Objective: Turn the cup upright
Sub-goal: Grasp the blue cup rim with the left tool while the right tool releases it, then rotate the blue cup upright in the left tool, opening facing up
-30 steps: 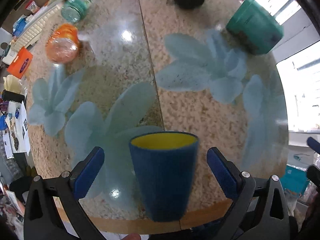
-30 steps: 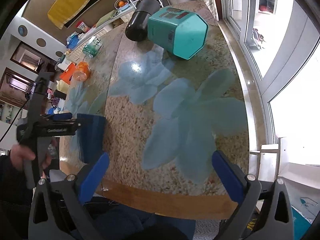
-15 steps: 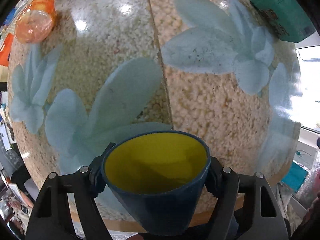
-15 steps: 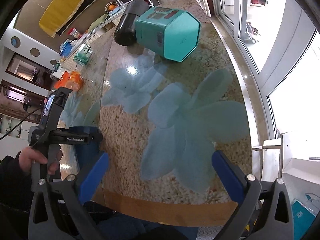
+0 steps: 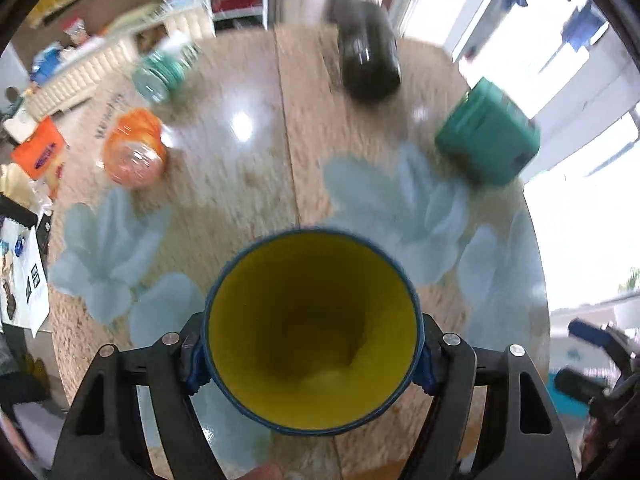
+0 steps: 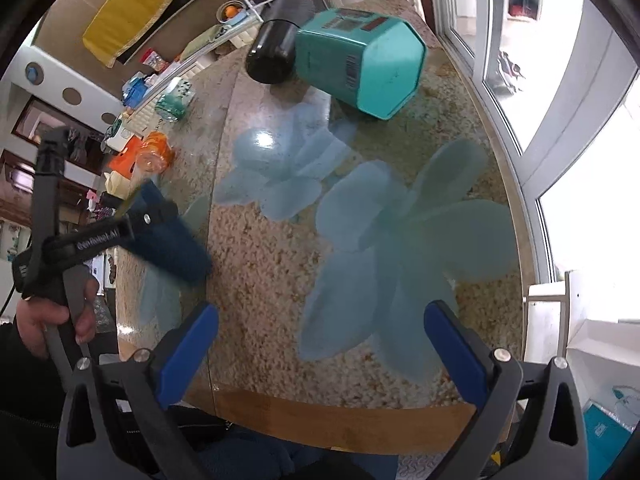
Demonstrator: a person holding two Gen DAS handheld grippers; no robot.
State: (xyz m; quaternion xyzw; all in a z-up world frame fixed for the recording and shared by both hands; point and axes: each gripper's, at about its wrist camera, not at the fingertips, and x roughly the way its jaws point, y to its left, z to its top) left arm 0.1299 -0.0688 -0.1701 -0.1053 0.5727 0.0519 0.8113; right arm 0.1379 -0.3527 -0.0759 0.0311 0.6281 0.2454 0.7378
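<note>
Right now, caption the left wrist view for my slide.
Left hand-held gripper clamps the blue cup, its yellow mouth facing the camera, above the floral table.

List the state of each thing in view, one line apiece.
Blue cup: clamped in the left tool, lifted, tilted.
Right tool: open, holding nothing.
Teal box: lying on its side.
Black cylinder: lying on its side.
Orange container: on the table; pose unclear.
</note>
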